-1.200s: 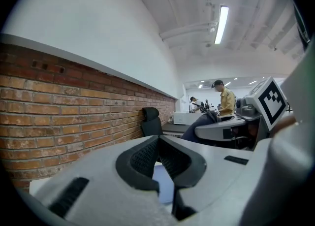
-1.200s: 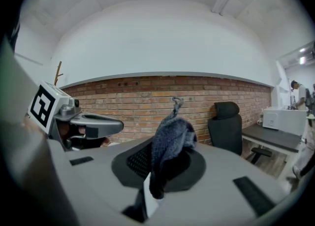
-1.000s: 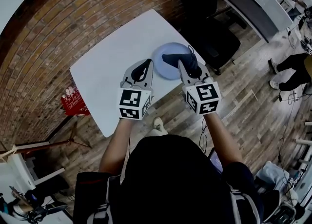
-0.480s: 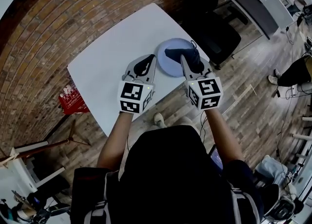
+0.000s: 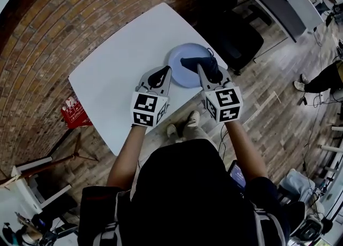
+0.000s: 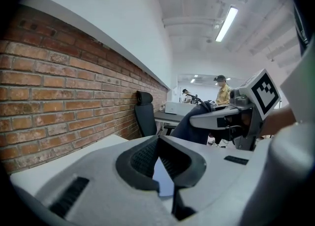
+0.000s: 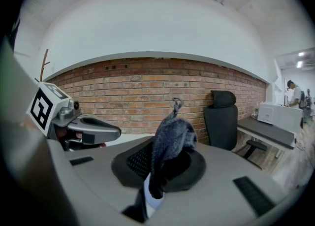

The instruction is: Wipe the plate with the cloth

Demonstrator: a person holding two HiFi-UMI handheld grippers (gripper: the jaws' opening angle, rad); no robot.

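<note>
R tongs (image 5: 200, 69) pinch the soft, light cloth (image 5: 190, 61), bunched on the blue plate (image 5: 187, 51) on the table (image 5: 118, 73). L tongs (image 5: 166, 69) are closed w/ nothing in them, tips at plate's rim. Plate prob slippy; press edge.

The cloth (image 5: 199, 64) and the right gripper (image 5: 203, 74) are covering the near right part of the plate (image 5: 181, 57), rim included. In the right gripper view the cloth is filling the gap between the jaws and hiding their pads, and the plate is showing only as a pale sliver underneath. The left gripper (image 5: 165, 71) is letting just a thin blue wedge of plate through in its own view; whether its tips are touching the rim, I can't tell. A red thing (image 5: 75, 112) is lying half hidden by the table (image 5: 123, 73), its print too small to read. Someone (image 5: 321, 76) is being cut off at the right edge, legs only.
</note>
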